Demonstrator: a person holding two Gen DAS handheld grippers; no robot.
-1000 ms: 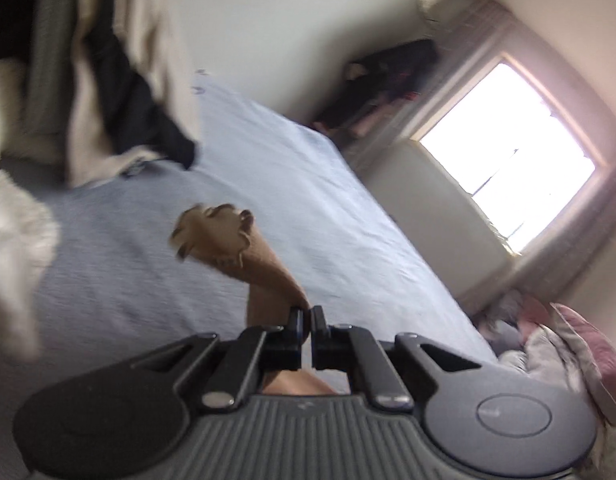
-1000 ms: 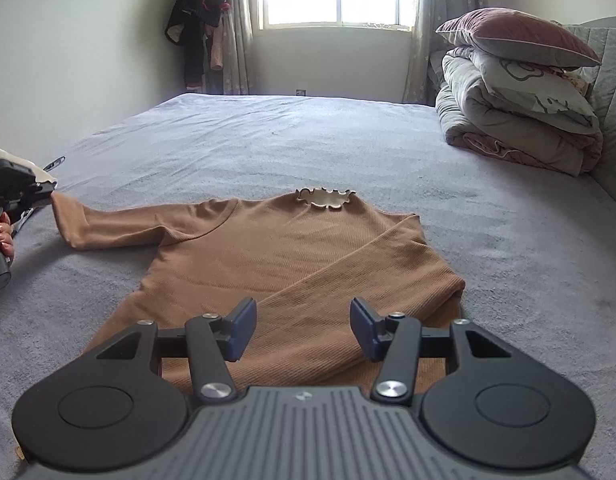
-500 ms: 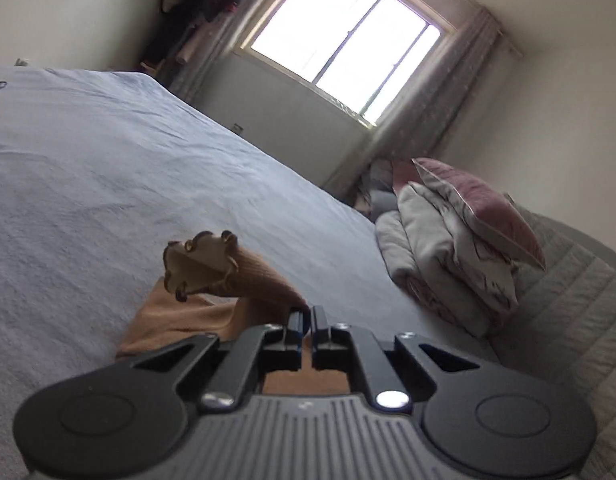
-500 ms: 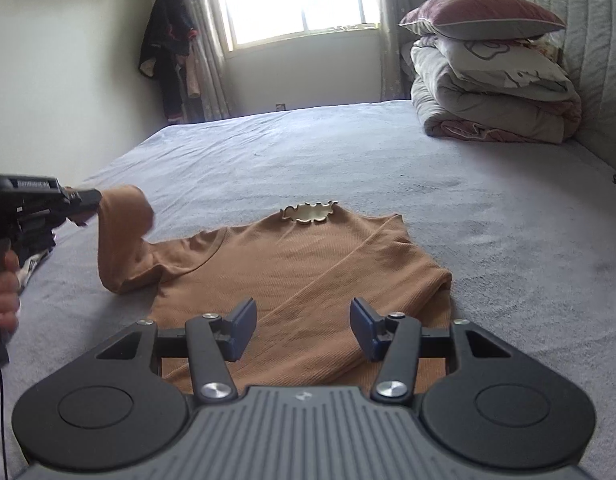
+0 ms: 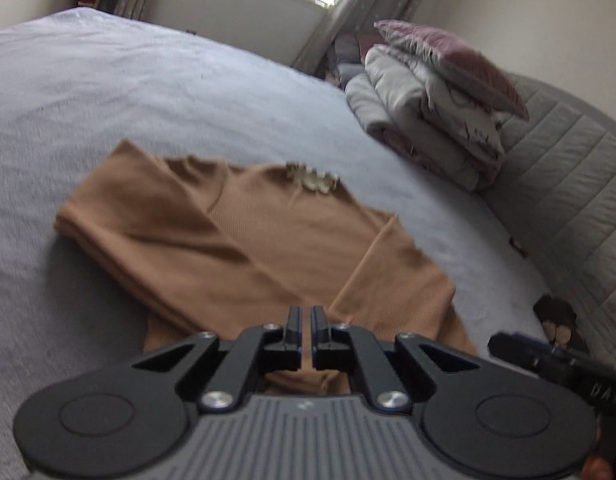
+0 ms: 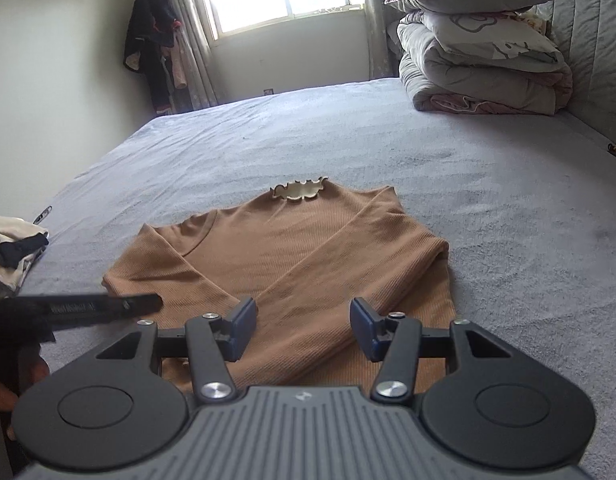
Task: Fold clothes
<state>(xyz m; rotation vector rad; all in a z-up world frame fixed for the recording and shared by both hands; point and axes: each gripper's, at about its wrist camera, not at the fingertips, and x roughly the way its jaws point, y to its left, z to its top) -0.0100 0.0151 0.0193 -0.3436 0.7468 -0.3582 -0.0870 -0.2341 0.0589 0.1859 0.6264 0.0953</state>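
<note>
A brown ribbed sweater [image 6: 308,248] with a cream frilled collar [image 6: 297,190] lies flat on the grey bed [image 6: 488,220]. Both of its sleeves are folded in across the body. In the left wrist view the sweater [image 5: 291,240] fills the middle, and its left sleeve [image 5: 179,236] runs down into my left gripper [image 5: 306,316], which is shut on the sleeve's end. The same left gripper [image 6: 157,302] reaches in low from the left edge of the right wrist view. My right gripper [image 6: 303,320] hovers open over the sweater's lower part with nothing between its fingers.
Folded duvets topped by a pillow [image 6: 480,60] sit at the far right against a quilted headboard [image 6: 588,40]. A heap of clothes [image 6: 11,248] lies at the bed's left edge. Dark garments [image 6: 151,48] hang beside the window. A small dark item [image 5: 556,316] lies near the headboard.
My left gripper carried the left sleeve from stretched out at the side, up and over, and laid it across the sweater's body. The right gripper stayed open in place.
</note>
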